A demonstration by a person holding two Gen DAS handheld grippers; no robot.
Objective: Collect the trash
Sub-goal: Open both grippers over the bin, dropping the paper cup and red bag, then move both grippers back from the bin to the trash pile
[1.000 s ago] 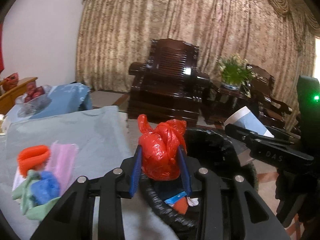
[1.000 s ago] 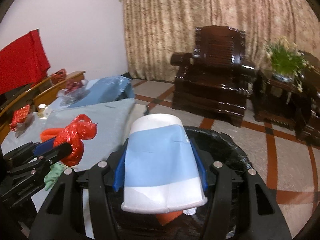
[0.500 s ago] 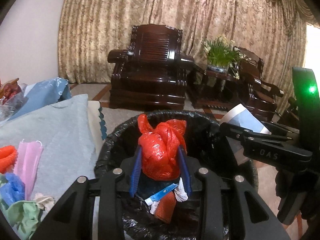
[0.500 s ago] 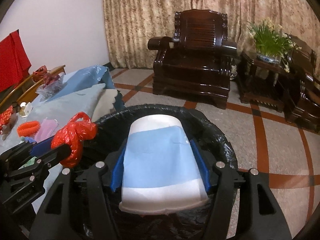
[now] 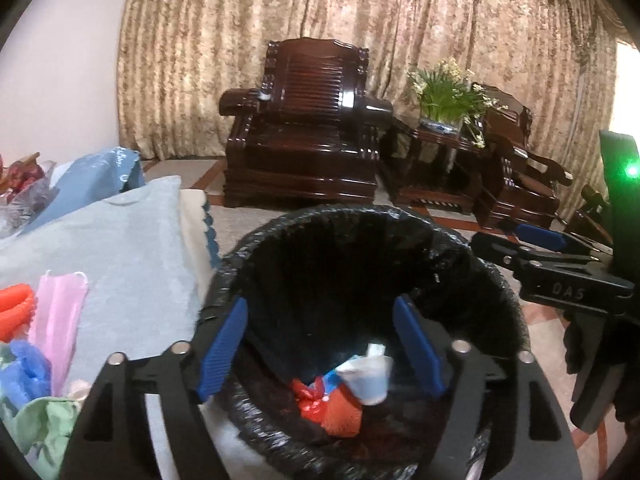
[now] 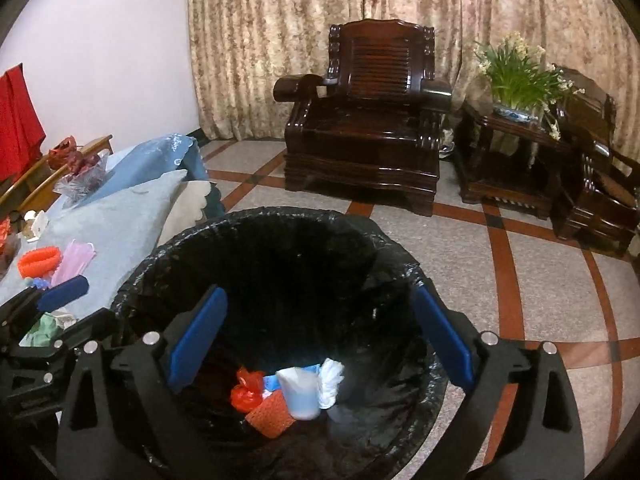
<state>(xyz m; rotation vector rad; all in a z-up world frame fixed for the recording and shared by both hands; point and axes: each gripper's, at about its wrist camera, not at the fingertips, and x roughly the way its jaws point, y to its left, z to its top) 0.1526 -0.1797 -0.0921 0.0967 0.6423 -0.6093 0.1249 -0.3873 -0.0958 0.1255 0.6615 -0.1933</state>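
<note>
A bin with a black liner (image 5: 472, 248) (image 6: 256, 216) stands on the floor beside the table. At its bottom lie a red plastic bag (image 5: 310, 398) (image 6: 247, 392), a blue and white paper cup (image 5: 370, 380) (image 6: 300, 394), an orange mesh piece (image 6: 270, 414) and a white wad (image 6: 332, 380). My left gripper (image 5: 322, 346) is open and empty over the bin's left side. My right gripper (image 6: 320, 340) is open and empty over the bin. On the table remain an orange ring (image 5: 14, 308) (image 6: 40, 260), a pink mask (image 5: 60, 320) (image 6: 74, 260), and blue (image 5: 26, 372) and green (image 5: 48, 420) scraps.
The table with a light blue cloth (image 5: 120, 248) (image 6: 120, 216) is left of the bin. A dark wooden armchair (image 6: 368, 120), a side table with a potted plant (image 6: 516, 92) and a second chair (image 6: 600, 184) stand beyond on the tiled floor.
Both grippers opened over the bin. The red bag dropped from the left and the paper cup from the right; both now lie at the bin's bottom.
</note>
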